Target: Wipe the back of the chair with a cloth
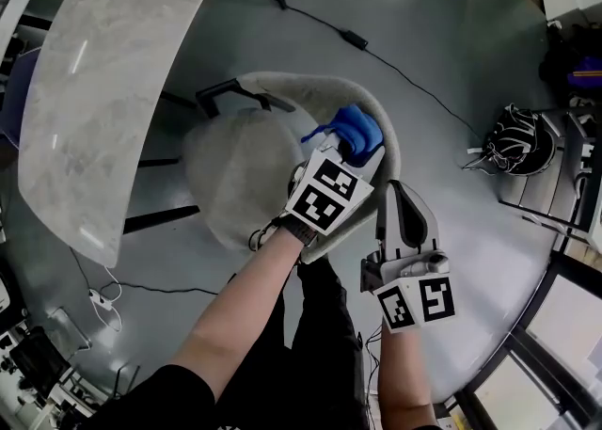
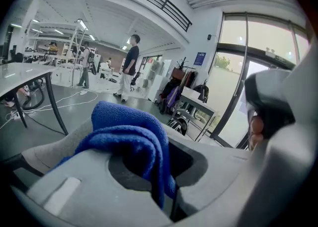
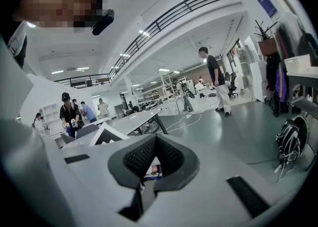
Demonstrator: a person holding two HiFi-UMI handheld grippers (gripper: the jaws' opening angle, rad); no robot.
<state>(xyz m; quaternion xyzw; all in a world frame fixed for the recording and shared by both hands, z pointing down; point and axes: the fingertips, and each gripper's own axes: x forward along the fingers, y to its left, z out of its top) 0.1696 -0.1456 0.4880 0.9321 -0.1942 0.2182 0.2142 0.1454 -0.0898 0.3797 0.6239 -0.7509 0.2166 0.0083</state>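
Chair back [image 1: 282,80] mid-wipe: the left gripper [image 1: 350,148], clenched on a folded blue cloth [image 1: 358,127], holds it against the back's top edge, just ahead of its jaws. The right gripper [image 1: 403,200] hangs just beside, jaws together, empty. Most of the back likely remains unwiped.

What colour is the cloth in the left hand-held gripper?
Blue. The cloth shows best in the left gripper view.
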